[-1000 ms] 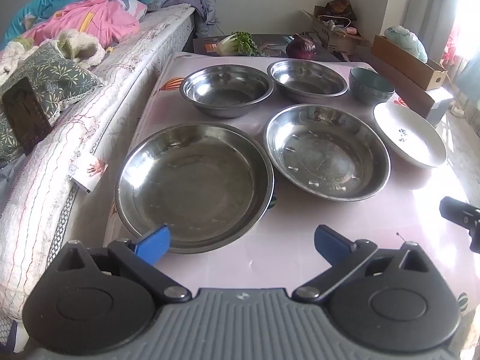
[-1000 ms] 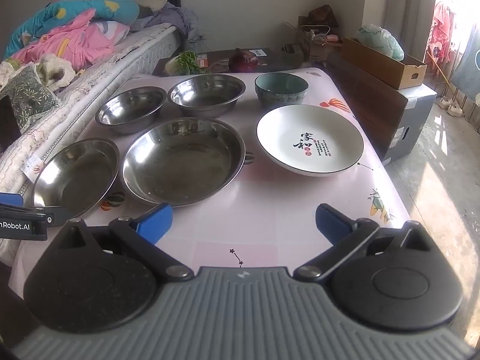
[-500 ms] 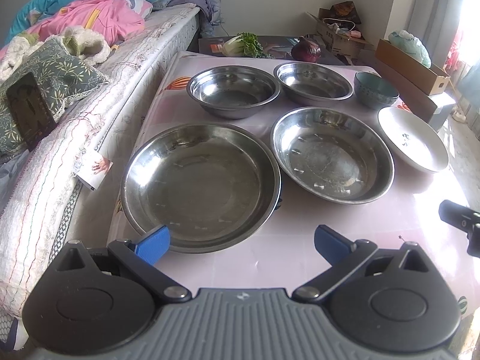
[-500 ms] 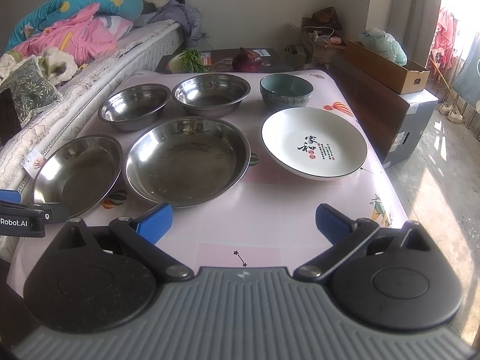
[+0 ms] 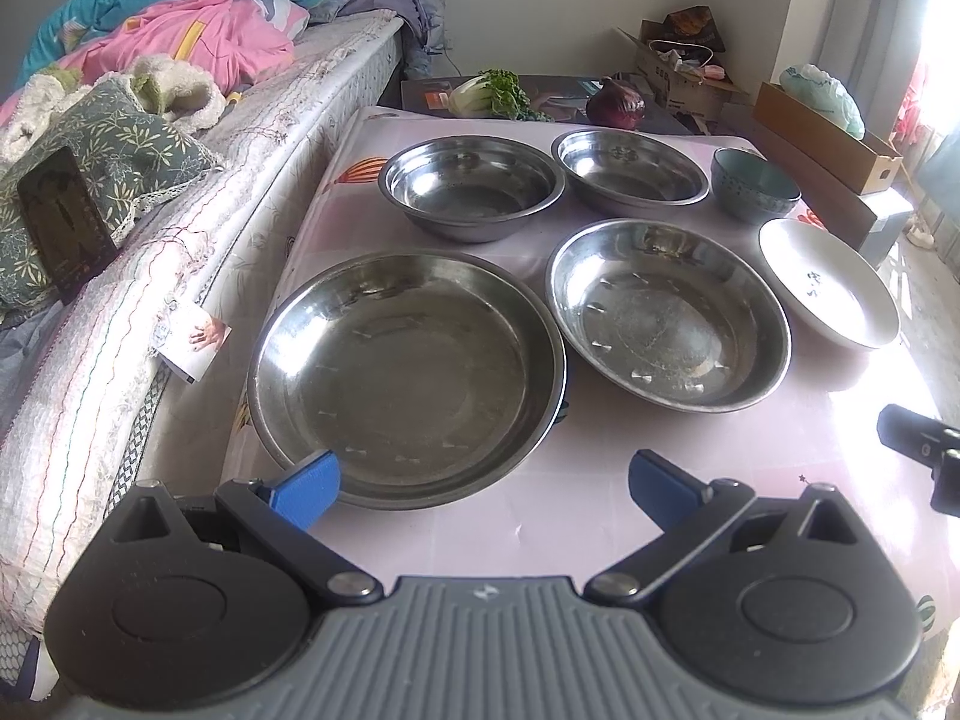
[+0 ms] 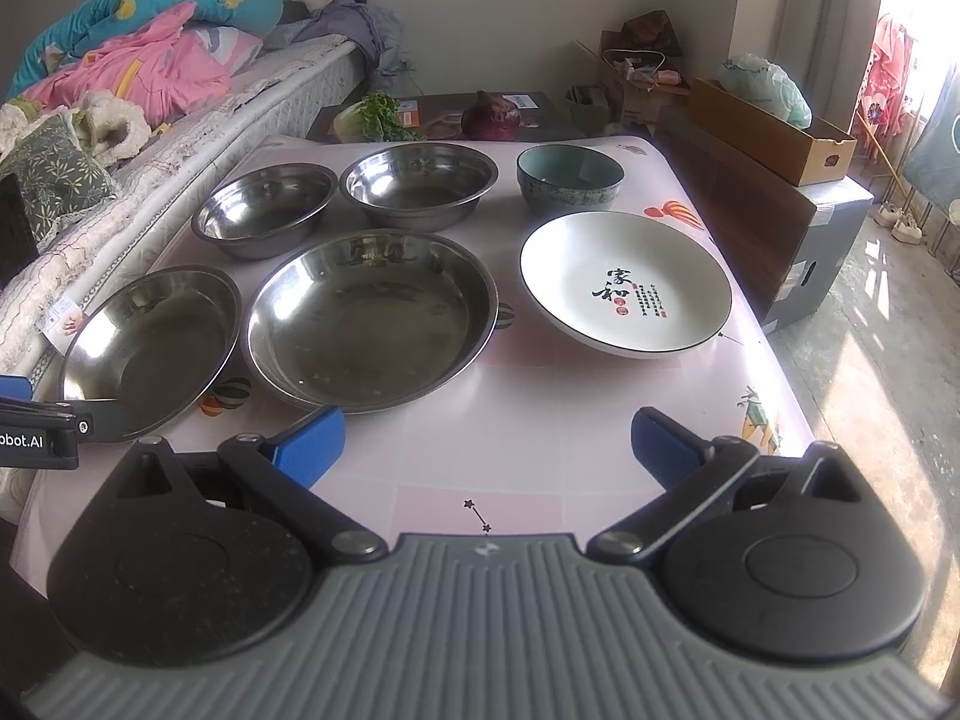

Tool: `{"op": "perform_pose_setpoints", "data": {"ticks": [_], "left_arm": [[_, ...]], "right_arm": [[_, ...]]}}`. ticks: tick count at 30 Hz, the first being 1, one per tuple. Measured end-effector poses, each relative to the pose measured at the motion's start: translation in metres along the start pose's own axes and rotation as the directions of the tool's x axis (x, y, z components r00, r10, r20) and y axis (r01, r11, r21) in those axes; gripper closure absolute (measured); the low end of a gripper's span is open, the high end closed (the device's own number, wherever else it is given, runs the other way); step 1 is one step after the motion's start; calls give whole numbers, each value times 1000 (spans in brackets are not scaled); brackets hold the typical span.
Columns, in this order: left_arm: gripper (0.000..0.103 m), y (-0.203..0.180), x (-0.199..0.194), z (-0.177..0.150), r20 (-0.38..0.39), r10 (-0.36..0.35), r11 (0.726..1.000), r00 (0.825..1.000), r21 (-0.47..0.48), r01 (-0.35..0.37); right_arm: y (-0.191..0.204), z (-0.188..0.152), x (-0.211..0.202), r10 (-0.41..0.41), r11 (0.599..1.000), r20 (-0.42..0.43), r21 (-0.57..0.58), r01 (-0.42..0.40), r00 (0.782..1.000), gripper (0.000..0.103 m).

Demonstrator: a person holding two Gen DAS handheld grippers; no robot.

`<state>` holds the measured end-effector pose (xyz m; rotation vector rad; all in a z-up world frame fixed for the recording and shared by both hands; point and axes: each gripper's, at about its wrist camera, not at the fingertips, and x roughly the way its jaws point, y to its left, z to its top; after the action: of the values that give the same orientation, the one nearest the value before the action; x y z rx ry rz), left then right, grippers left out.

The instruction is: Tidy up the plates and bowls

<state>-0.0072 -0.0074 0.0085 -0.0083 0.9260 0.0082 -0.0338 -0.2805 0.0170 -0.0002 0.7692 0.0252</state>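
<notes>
Spreading beneath everything, the pink tabletop (image 6: pixel 540 432) carries six dishes, with a bed (image 5: pixel 198 180) running along the far left side of both tools. Largest of the dishes, the big steel plate (image 5: pixel 408 378) lies straight ahead of the left hand-held gripper (image 5: pixel 483 480), its near rim just above the left blue fingertip (image 5: pixel 306 483) in that view; whether they touch cannot be told. Next in size, the second steel plate (image 6: pixel 372 318) sits ahead and slightly left of the right hand-held gripper (image 6: pixel 487 441), just beside the first plate. A white ceramic plate (image 6: pixel 624 282) with printed characters rests ahead and to the right of the right hand-held gripper, apart from the steel ones. Farther ahead stand two steel bowls: the left steel bowl (image 5: pixel 471 186) and the right steel bowl (image 6: pixel 420 180), side by side. Smallest, a teal ceramic bowl (image 6: pixel 570 177) stands farthest ahead, beyond the white plate. Both hand-held grippers hover over the near tabletop edge with fingers spread wide, holding nothing. Part of the right tool shows at the right edge of the left view
</notes>
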Motion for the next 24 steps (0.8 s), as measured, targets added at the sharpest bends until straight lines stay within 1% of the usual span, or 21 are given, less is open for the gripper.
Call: {"op": "perform_pose_setpoints", "data": {"ticks": [24], "left_arm": [[0, 0, 0, 0, 0, 0, 1000, 1000, 0, 0]], "right_arm": [[0, 0, 2, -4, 1000, -8, 0, 4, 1000, 1]]}}
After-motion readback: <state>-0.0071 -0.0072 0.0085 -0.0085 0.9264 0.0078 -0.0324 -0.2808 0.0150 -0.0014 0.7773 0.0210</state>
